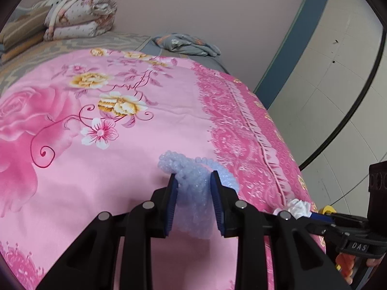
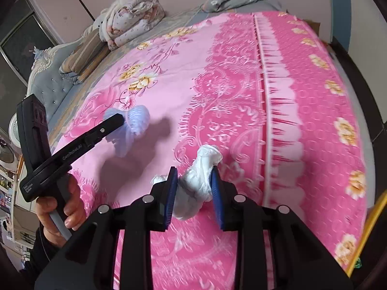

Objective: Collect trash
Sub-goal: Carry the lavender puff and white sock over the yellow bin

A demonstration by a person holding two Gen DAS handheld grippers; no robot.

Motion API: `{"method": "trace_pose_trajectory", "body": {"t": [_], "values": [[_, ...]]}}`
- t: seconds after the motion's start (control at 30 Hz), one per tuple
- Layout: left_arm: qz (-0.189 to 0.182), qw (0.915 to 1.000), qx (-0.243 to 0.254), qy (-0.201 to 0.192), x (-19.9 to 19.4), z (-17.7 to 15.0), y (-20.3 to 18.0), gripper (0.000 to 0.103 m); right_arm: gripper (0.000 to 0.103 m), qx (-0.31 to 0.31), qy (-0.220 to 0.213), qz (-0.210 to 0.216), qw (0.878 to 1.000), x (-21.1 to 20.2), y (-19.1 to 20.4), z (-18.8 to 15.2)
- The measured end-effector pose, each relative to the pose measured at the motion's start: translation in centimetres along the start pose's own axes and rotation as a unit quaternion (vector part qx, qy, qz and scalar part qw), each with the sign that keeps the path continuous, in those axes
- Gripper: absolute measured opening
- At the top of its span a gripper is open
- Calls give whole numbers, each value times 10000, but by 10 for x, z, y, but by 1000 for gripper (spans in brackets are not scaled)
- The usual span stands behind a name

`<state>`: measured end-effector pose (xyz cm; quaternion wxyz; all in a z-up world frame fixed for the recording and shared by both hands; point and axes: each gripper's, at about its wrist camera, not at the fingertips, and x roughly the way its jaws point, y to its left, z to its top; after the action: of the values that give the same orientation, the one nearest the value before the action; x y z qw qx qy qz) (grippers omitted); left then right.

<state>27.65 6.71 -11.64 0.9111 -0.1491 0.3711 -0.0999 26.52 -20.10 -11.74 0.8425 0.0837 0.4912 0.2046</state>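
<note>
A: Closest to the lens, the left gripper [image 1: 194,181], blue pads clamped on a wad of bubble wrap [image 1: 191,169]. It sits right between the pads and spills past the tips, over the pink floral bedspread [image 1: 121,169].

B: Same on the other side: the right gripper [image 2: 194,176] is pinched on a crumpled white plastic bag [image 2: 200,176], which pokes forward beyond the tips and a little out the left pad's side.

A: Biggest thing first, then: the bedspread runs ahead of both tongs to the far end of the bed. Beyond it lie a folded floral quilt [image 1: 79,14] and a grey floral pillow [image 1: 186,42], well apart from either tool.

B: Each piece's long axis seems to run along the fingers, so each should carry straight out. From the right wrist view, the left tool is ahead and to the left, a hand [image 2: 60,207] on its handle.

A: Count: two grippers, two pieces of trash, one each. I see no loose scrap on the cover.

B: No bin in either view, so I can't say which hand is nearer the drop.
</note>
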Motion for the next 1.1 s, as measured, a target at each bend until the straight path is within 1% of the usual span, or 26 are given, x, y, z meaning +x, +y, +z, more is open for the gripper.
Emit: {"method": "trace_pose_trajectory", "body": {"t": [0.07, 0.13, 0.23, 0.3, 0.43, 0.53, 0.77, 0.83, 0.97, 1.1], "values": [[-12, 9999, 94, -35, -8, -4, -10, 26, 26, 26, -108, -32, 9999, -16, -5, -7], [-123, 9997, 196, -64, -18, -9, -22, 26, 26, 60, -237, -59, 9997, -33, -10, -13], [-196, 9989, 395, -163, -34, -15, -40, 26, 26, 72, -433, -152, 9989, -57, -17, -23], [-338, 9980, 480, -214, -45, -19, -54, 26, 26, 115, -578, -183, 9981, -76, -23, -31], [-496, 9950, 765, -410, -69, -25, -85, 26, 26, 141, -888, -300, 9955, -108, -28, -44], [-636, 9925, 909, -515, -84, -27, -105, 26, 26, 250, -1114, -290, 9930, -135, -35, -53], [-857, 9852, 1268, -767, -119, -32, -154, 26, 26, 458, -1632, -396, 9847, -191, -53, -68], [-867, 9829, 1374, -862, -127, -33, -166, 26, 26, 525, -1795, -451, 9813, -208, -60, -70], [-1008, 9770, 1591, -997, -143, -33, -195, 26, 26, 700, -2109, -569, 9733, -244, -78, -77], [-1160, 9693, 1837, -1151, -156, -36, -226, 26, 26, 870, -2356, -679, 9656, -272, -95, -85]]}}
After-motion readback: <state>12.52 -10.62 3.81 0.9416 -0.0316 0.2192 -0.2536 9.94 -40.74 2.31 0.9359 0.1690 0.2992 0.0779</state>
